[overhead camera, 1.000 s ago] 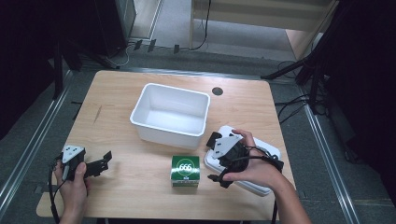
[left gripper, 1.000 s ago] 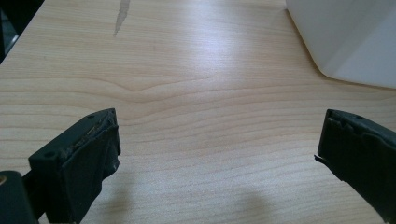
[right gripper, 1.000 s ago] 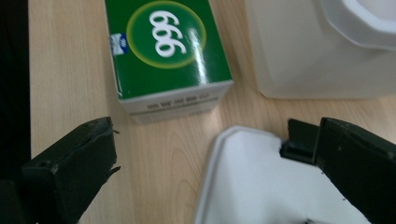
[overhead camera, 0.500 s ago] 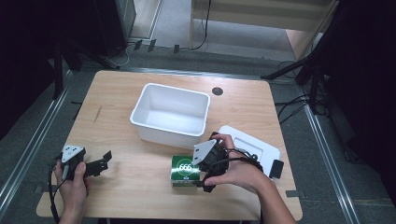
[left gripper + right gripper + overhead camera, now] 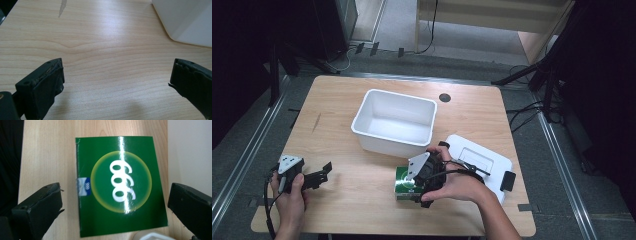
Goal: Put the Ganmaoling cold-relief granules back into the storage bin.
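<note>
A: Green box [image 5: 404,184] lies flat on the wooden table [image 5: 362,100], near the front edge, just in front of the white bin [image 5: 394,121]. Your right gripper [image 5: 113,205] hovers right above it, jaws spread wide, one on each side, gripping nothing.

B: What's around it?

A: White lid [image 5: 482,162] w/ a black tab lies just to its right; the bin's wall stands just behind. Nothing sits on the box.

B: Which way does it point?

A: Top face up, showing a yellow circle w/ white "666". In the right gripper view the digits run along the jaws' direction; the box is nearly square, so its long axis is hard to tell.

B: And your left gripper [image 5: 304,176]?

A: Front-left of the table, well apart, jaws wide over bare wood.
</note>
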A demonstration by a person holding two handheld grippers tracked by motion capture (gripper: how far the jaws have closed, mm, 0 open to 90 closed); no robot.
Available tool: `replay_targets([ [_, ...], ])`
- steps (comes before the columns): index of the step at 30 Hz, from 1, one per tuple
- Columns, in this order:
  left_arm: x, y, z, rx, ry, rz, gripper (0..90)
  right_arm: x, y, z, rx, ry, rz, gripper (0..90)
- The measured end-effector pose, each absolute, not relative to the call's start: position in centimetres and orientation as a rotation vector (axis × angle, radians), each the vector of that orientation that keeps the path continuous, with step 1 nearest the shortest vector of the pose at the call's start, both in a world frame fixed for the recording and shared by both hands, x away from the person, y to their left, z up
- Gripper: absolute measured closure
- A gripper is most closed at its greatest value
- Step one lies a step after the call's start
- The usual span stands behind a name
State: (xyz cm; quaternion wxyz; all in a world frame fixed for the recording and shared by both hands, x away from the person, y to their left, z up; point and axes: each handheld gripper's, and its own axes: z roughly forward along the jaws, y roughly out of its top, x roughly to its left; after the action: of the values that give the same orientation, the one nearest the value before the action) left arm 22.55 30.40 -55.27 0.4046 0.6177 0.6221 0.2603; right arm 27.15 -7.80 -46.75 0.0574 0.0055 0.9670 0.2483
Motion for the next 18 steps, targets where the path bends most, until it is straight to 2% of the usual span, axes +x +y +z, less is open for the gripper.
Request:
replay_targets([
  [9,22.5,30.4,-55.3,1.560,1.569,0.659,0.2,27.6,-6.6,-47.8,-0.005,2.963,0.701,0.7],
  [13,22.5,30.3,-55.3,1.563,1.570,0.663,0.2,27.9,-6.2,-48.2,-0.012,2.964,0.684,9.8],
  [18,22.5,30.3,-55.2,1.563,1.569,0.662,0.2,28.1,-6.2,-48.2,-0.022,2.965,0.687,14.2],
])
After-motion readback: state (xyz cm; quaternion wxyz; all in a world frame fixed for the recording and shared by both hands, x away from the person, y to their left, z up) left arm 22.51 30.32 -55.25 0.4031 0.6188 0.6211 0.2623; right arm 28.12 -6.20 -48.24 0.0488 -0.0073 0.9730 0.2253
